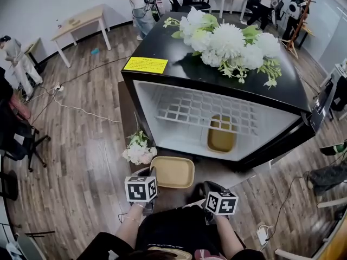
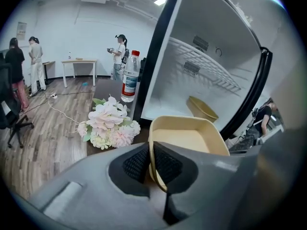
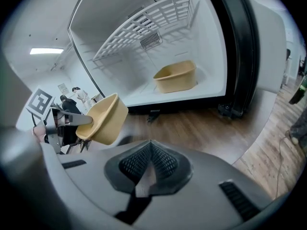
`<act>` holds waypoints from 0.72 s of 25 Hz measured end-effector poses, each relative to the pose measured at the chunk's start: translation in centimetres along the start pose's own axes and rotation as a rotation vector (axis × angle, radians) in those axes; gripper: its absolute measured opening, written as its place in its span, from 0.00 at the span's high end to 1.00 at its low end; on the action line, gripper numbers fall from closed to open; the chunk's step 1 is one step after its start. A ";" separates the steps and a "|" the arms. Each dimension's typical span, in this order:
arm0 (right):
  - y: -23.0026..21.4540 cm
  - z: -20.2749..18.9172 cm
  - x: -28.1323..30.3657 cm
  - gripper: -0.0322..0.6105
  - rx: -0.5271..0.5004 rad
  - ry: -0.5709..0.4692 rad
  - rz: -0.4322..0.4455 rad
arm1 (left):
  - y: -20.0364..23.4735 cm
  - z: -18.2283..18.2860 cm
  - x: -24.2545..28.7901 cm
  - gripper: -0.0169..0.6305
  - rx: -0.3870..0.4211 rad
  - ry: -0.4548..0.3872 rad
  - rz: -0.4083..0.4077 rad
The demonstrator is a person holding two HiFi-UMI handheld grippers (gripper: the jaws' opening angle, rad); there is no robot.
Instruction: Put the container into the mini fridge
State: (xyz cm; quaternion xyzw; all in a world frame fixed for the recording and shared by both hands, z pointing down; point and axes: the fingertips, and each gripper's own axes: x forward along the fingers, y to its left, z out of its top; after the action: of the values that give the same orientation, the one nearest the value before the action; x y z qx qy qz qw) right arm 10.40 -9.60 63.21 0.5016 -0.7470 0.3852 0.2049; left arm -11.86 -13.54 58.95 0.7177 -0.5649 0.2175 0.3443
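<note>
My left gripper (image 1: 152, 174) is shut on the near rim of a tan rectangular container (image 1: 172, 171), which hangs just in front of the open mini fridge (image 1: 157, 99). In the left gripper view the pads (image 2: 136, 164) pinch the container's wall (image 2: 187, 138). A second tan container (image 1: 222, 134) sits on the fridge floor under the wire shelf (image 1: 206, 112). My right gripper (image 1: 209, 188) hovers to the right of the held container, shut with nothing in it (image 3: 150, 158). The right gripper view shows the held container (image 3: 105, 119) at left and the one inside (image 3: 176, 76).
A large white bouquet (image 1: 227, 42) and a yellow label (image 1: 145, 65) lie on the fridge top. A small bouquet (image 1: 139, 149) and a water bottle (image 2: 130, 76) stand left of the fridge. The fridge door (image 1: 325, 99) hangs open at right. People, desks and an office chair (image 1: 16, 140) stand around.
</note>
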 end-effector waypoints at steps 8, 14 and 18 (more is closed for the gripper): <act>0.5 -0.5 -0.1 0.94 -0.018 0.012 0.020 | -0.5 1.6 0.9 0.94 -0.027 0.002 0.014; 0.6 -0.3 -0.5 0.94 -0.060 0.003 0.027 | -1.4 2.8 1.5 0.94 -0.008 -0.013 0.012; 1.2 -0.1 -0.6 0.94 -0.086 -0.007 0.062 | -2.0 3.4 2.1 0.94 0.032 -0.014 0.028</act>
State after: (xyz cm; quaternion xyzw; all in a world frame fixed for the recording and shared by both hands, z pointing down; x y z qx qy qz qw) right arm 9.51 -8.93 62.44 0.4702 -0.7789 0.3571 0.2115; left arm -9.61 -17.20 57.63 0.7167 -0.5735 0.2264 0.3258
